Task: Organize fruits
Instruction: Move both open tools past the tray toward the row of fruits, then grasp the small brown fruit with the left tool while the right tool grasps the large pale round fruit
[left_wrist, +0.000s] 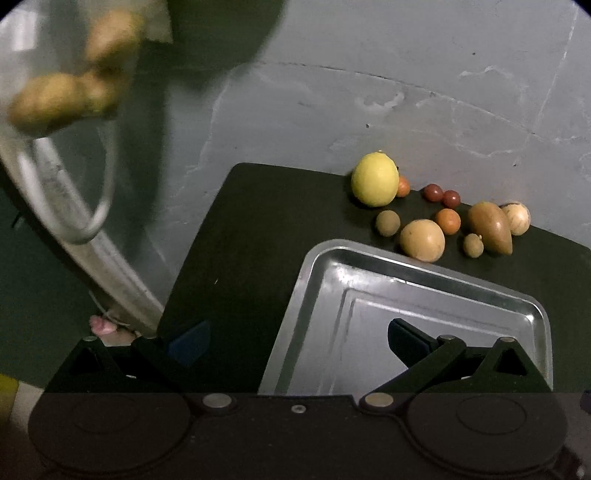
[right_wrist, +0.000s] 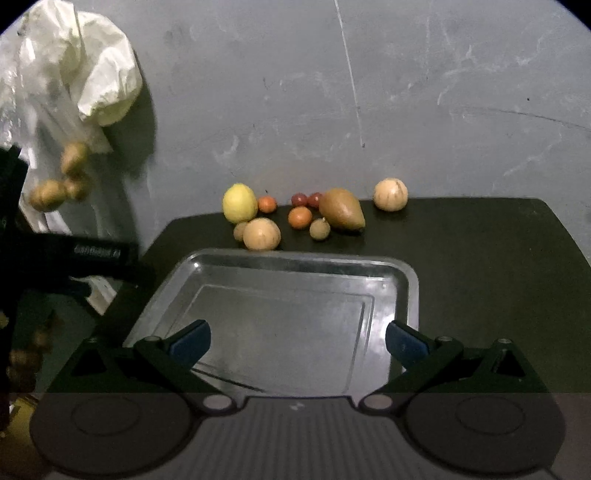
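A steel tray (left_wrist: 369, 254) (right_wrist: 295, 257) lies on a black mat (left_wrist: 251, 236) (right_wrist: 480, 258). Behind it, along the wall, sits loose fruit: a yellow lemon (left_wrist: 375, 180) (right_wrist: 239, 203), a brown pointed fruit (left_wrist: 491, 227) (right_wrist: 341, 208), a tan round fruit (left_wrist: 422, 240) (right_wrist: 261, 233), a pale round fruit (left_wrist: 517, 218) (right_wrist: 390, 194), small orange fruits (left_wrist: 447, 220) (right_wrist: 299, 217) and two red ones (left_wrist: 441, 195) (right_wrist: 306, 199). My left gripper (left_wrist: 297, 332) is open over the tray's left edge. My right gripper (right_wrist: 297, 339) is open above the tray's near half, holding nothing.
A clear bag of tan tubers (left_wrist: 74, 85) (right_wrist: 59, 184) hangs at the left, blurred, beside crumpled white plastic (right_wrist: 96, 74). A metal ring and rail (left_wrist: 74, 206) stand left of the mat. The left tool's dark body (right_wrist: 74, 254) shows at the right view's left. A grey wall (right_wrist: 332, 92) backs the fruit.
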